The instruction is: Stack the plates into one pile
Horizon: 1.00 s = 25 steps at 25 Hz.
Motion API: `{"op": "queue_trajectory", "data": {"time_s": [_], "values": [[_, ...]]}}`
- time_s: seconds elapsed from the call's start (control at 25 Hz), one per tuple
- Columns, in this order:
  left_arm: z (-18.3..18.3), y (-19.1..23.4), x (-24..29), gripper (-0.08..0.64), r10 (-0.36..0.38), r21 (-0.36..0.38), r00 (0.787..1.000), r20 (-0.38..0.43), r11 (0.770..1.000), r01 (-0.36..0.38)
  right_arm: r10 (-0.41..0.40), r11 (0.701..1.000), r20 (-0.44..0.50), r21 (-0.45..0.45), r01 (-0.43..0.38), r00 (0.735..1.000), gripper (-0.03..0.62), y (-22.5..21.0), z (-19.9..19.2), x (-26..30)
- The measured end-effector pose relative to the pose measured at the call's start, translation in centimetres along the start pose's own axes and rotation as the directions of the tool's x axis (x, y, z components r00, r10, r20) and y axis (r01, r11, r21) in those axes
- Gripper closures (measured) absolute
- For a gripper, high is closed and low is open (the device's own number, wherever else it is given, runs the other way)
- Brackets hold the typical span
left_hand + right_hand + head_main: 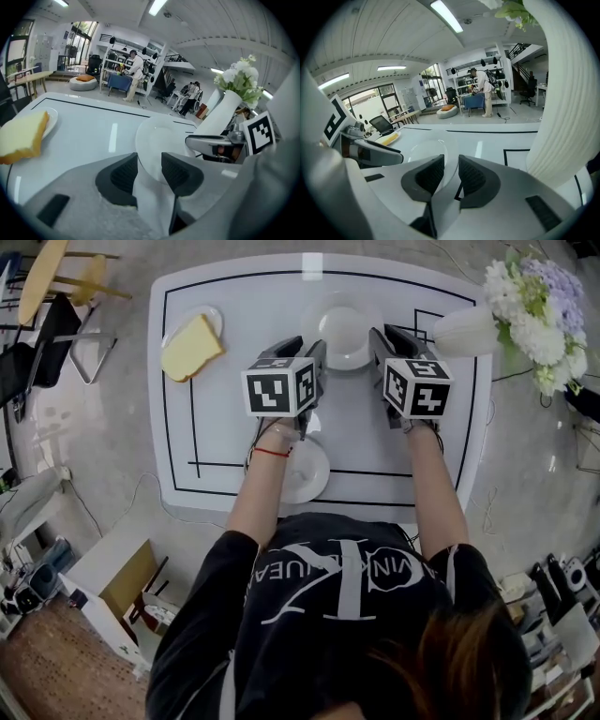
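1. White table (216, 427), ruled with a black line, fills the upper half of the head view. The person's arms reach in over its 6 o'clock edge.
2. Vase (466, 331) with pale flowers (539, 310) sits at the table's 2 o'clock corner, just beside the right gripper.
3. Left gripper (149, 168) is at the far plate's 9 o'clock. Its fingers are apart with the plate's rim between them. The pads flank the rim closely and show no clear grip.
4. Right gripper (451, 176) is at the same plate's 3 o'clock. Its fingers are also apart, more narrowly, with the rim running between the pads.
5. Far plate (345, 334) lies at the table's 12 o'clock, between the two grippers.
6. Near plate (314, 479) lies at the table's 6 o'clock, partly under the left wrist and well apart from the far plate.
7. Third plate (211, 315) lies at 10 o'clock, apart from both others, so no pile is formed.
8. Bread (192, 346), one yellow slice, lies on the third plate and overhangs its 7 o'clock rim.
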State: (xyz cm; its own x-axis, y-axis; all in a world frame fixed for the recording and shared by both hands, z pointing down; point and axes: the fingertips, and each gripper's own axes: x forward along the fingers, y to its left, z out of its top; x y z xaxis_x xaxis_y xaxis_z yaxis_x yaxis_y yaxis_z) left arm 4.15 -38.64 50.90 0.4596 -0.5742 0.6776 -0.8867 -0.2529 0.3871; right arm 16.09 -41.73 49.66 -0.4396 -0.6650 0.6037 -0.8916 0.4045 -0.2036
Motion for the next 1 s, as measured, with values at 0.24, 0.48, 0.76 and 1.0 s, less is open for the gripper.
{"op": "queue_trajectory", "data": {"time_s": [0.24,0.48,0.76,1.0], "values": [[-0.8,0.8,-3.2,0.407,-0.015,-0.001,1.0,0.027,1.0,0.015,0.004,1.0,0.05,-0.007,-0.004,0.999,0.497,3.2,0.0,-2.0],[-1.9,1.7,-7.1,0.434,-0.015,0.015,0.997,0.071,1.0,0.014,0.005,1.0,0.092,0.01,-0.006,0.996,0.503,6.8,-1.0,-4.3],[-3.6,2.6,-10.8,0.445,-0.02,0.042,0.995,0.094,0.999,0.016,0.011,1.0,0.127,0.017,-0.014,0.992,0.502,10.4,-2.3,-6.4],[-6.4,2.6,-13.5,0.445,-0.029,0.08,0.998,0.064,0.997,0.024,0.019,0.999,0.128,0.027,-0.022,0.992,0.503,12.8,-4.3,-8.2]]}}
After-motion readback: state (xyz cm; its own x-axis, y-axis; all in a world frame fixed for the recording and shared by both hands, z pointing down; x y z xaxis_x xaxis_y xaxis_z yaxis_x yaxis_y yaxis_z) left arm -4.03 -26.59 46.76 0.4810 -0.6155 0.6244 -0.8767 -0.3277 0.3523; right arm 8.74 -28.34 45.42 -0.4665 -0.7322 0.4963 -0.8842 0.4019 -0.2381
